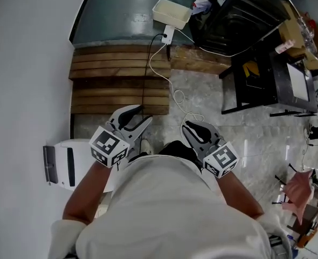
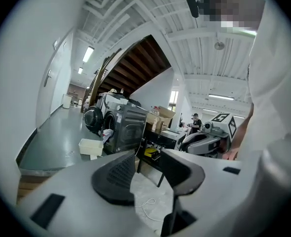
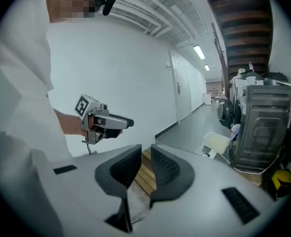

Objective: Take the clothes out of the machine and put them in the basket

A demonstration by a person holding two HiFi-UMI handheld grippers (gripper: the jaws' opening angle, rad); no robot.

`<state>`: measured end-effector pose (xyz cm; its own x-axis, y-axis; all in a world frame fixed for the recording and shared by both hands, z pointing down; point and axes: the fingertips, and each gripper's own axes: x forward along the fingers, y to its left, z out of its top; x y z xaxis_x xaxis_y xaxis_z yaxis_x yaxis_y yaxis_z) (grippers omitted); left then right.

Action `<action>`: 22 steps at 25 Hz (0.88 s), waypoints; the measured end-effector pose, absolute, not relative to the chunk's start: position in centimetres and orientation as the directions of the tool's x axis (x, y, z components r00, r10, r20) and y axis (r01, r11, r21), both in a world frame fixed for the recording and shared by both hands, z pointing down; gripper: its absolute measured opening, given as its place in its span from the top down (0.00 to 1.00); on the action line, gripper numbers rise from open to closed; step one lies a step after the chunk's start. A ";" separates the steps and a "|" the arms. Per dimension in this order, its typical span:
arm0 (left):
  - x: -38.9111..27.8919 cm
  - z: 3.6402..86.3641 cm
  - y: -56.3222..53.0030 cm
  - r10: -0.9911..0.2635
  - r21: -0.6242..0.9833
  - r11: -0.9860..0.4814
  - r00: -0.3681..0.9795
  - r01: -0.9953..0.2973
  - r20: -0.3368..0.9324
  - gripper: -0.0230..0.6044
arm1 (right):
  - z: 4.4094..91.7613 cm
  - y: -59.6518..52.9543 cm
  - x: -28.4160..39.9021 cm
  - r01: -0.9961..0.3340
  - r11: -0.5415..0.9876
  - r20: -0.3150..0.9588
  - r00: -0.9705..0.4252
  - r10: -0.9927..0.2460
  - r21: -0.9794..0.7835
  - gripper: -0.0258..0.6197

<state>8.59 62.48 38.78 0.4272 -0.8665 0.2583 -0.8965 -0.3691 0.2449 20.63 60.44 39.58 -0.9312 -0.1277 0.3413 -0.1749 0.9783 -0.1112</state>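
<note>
The dark washing machine (image 1: pixel 240 9) stands far off at the top right, also in the left gripper view (image 2: pixel 126 125) and the right gripper view (image 3: pixel 261 127). A bit of clothing (image 1: pixel 201 5) hangs at its door. The empty white basket (image 1: pixel 171 12) sits on the floor before it, small in the other views (image 2: pixel 90 147) (image 3: pixel 216 142). I hold both grippers close to my torso. My left gripper (image 1: pixel 137 117) (image 2: pixel 148 162) is open and empty. On my right gripper (image 1: pixel 190 127) (image 3: pixel 145 154) the jaws stand a narrow gap apart, with nothing between them.
A slatted wooden platform (image 1: pixel 118 85) lies on the floor ahead, with a white cable (image 1: pixel 175 96) trailing across it to a plug. A black stand (image 1: pixel 256 85) and cluttered boxes fill the right. A white appliance (image 1: pixel 67 163) sits against the white wall on the left.
</note>
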 end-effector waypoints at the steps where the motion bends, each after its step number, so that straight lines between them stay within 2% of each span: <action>1: 7.8 38.9 62.6 -0.870 0.246 -0.360 0.419 -0.900 0.259 0.72 | 39.8 60.6 20.0 -0.169 0.979 0.350 -0.929 -0.121 -0.111 0.88; 4: 6.0 39.4 62.8 -0.879 0.262 -0.335 0.400 -0.905 0.260 0.71 | 40.4 60.6 18.2 -0.149 0.981 0.372 -0.924 -0.093 -0.125 0.84; 8: 4.1 40.5 62.1 -0.886 0.266 -0.304 0.374 -0.915 0.273 0.67 | 40.9 59.7 15.7 -0.110 0.988 0.387 -0.920 -0.059 -0.111 0.84; 13: 1.8 41.5 59.5 -0.898 0.258 -0.248 0.321 -0.934 0.300 0.58 | 41.6 56.7 12.9 -0.079 0.989 0.379 -0.925 -0.027 -0.123 0.84; 22: -3.0 42.3 50.7 -0.892 0.244 -0.229 0.303 -0.942 0.335 0.52 | 43.2 47.4 6.6 -0.030 0.985 0.364 -0.931 0.034 -0.167 0.84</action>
